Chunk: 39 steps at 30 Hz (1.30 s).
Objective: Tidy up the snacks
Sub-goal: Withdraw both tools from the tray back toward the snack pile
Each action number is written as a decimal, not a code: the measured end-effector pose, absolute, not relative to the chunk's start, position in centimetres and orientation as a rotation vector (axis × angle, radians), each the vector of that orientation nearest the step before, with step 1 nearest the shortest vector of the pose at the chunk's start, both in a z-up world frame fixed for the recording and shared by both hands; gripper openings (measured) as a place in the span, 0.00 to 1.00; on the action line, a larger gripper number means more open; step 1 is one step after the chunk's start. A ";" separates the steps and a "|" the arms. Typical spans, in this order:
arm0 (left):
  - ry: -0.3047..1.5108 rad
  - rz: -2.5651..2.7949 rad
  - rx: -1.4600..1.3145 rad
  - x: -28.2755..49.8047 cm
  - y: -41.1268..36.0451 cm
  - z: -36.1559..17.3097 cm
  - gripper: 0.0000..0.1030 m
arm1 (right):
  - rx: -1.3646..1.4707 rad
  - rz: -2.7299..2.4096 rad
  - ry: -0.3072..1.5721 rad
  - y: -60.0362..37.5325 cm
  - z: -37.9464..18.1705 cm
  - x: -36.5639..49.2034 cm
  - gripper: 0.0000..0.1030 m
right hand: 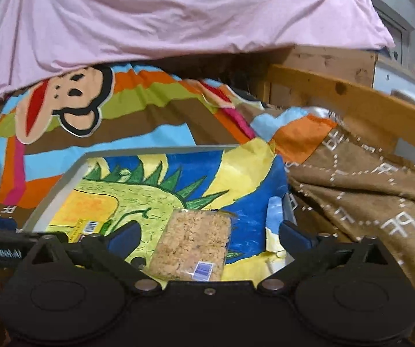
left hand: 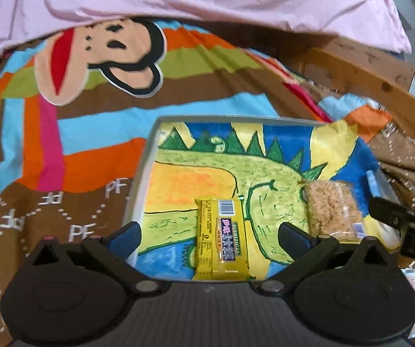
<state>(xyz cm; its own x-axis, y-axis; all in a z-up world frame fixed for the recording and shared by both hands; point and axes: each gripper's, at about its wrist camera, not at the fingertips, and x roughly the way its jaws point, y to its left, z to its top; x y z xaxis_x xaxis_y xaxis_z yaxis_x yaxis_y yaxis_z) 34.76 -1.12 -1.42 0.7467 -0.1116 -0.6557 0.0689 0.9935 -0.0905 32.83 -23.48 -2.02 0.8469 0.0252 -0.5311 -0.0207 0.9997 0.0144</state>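
Snacks lie side by side in the tray (left hand: 145, 156), yellow bar (left hand: 222, 240) left of rice cake (left hand: 333, 211), each flat between the spread, empty jaws of left gripper (left hand: 209, 232) and right gripper (right hand: 210, 232), apparently just placed.

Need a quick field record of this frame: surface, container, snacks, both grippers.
surface: patterned bedspread with cartoon monkey print
container: grey tray lined with a dinosaur drawing
snack 1: yellow snack bar, flat in tray, barcode side up
snack 2: clear-wrapped puffed rice cake, flat in tray, right of the bar, apart from it
left gripper: open, bar between the fingers, not pressed
right gripper: open, rice cake between the fingers, not pressed
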 end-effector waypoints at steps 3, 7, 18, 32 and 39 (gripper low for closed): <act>0.685 -0.079 -0.071 32.5 -0.7 0.1 0.99 | -0.015 0.030 0.532 -23.5 -0.8 30.7 0.99; 0.624 -0.067 -0.089 29.2 -0.4 2.0 1.00 | -0.042 0.026 0.492 -23.3 0.9 27.5 0.99; 0.553 -0.026 -0.086 20.3 0.7 4.6 1.00 | -0.077 0.075 0.448 -21.3 3.2 18.7 0.99; 0.670 -0.067 -0.020 14.4 3.8 2.8 1.00 | -0.170 0.185 0.552 -18.0 0.8 9.6 0.99; 0.812 -0.090 0.024 14.8 3.7 0.1 1.00 | -0.177 0.216 0.702 -16.3 -0.7 9.0 0.99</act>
